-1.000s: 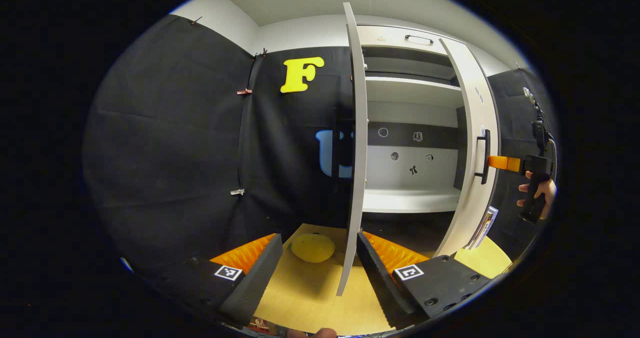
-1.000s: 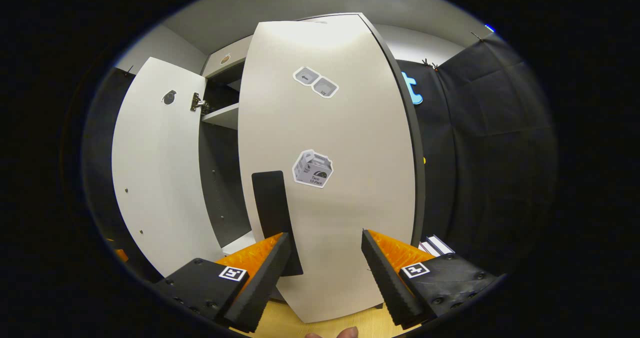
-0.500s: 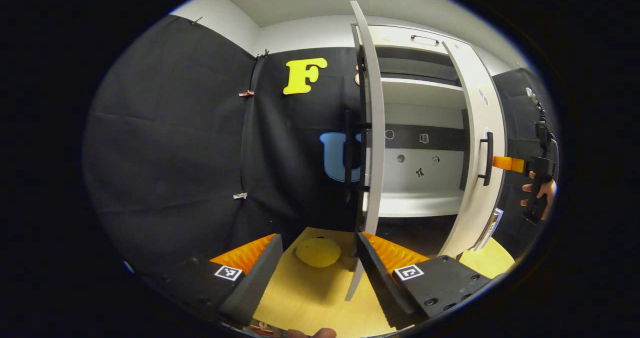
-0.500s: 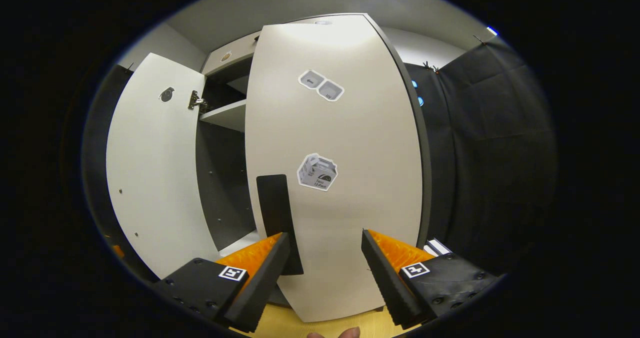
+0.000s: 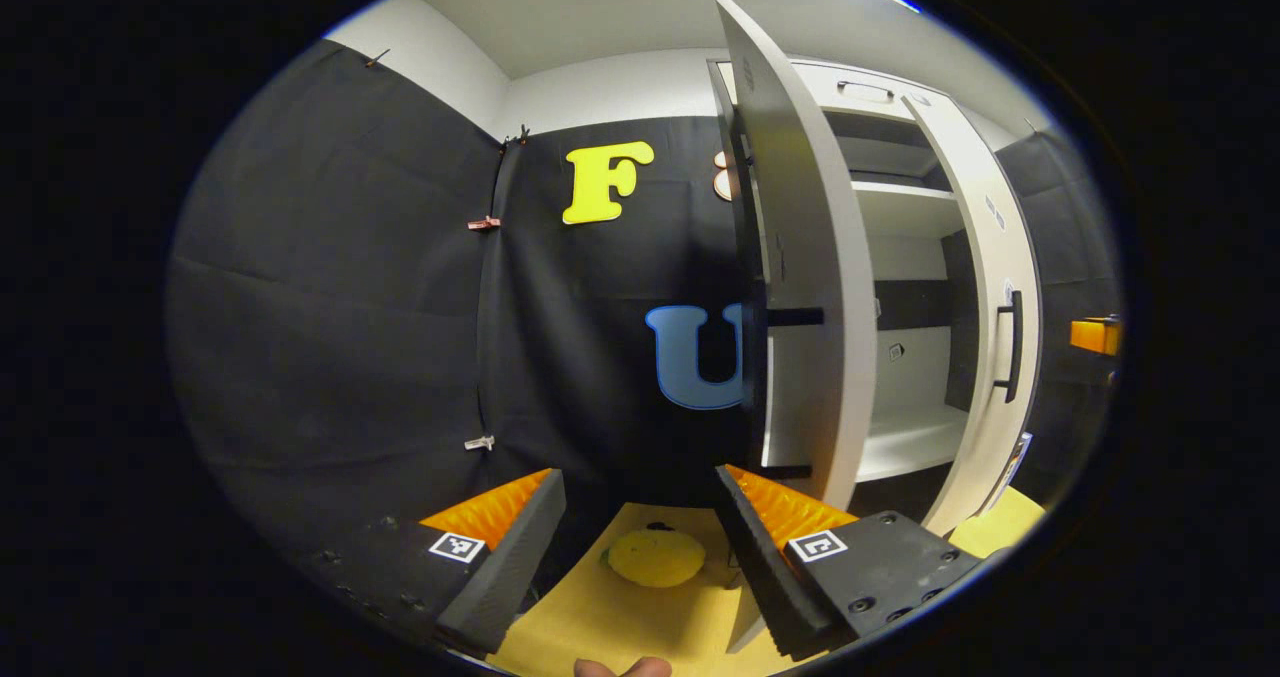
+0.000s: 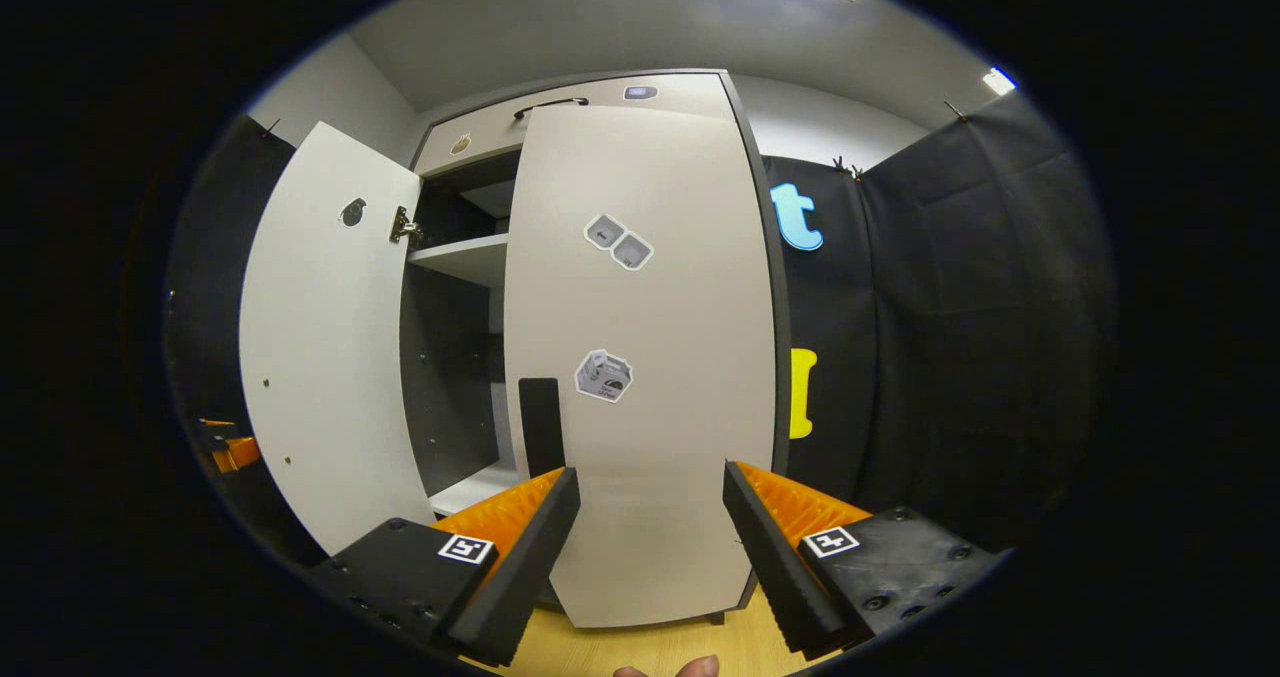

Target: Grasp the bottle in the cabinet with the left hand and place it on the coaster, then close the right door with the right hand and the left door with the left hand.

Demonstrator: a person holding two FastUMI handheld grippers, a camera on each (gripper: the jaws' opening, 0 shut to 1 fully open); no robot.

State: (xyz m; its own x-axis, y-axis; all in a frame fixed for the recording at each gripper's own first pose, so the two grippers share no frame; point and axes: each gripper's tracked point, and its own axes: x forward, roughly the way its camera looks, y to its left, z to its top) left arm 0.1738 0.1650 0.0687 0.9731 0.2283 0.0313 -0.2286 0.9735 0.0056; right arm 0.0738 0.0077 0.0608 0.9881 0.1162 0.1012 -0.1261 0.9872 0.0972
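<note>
Cabinet (image 6: 470,147) doors are judged mid-closing: right door (image 6: 640,357), centre frame, nearly shut; left door (image 5: 810,287), right of centre, ajar, to be pushed next. Both hand-held grippers (image 5: 635,527) (image 6: 650,527) are spread, empty. Bottle: unlocated.

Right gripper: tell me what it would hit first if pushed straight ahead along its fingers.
Most likely the front face of the right cabinet door, which stands directly beyond the open right gripper. The door's black handle lies just left of that line. Depth is hard to judge.
</note>
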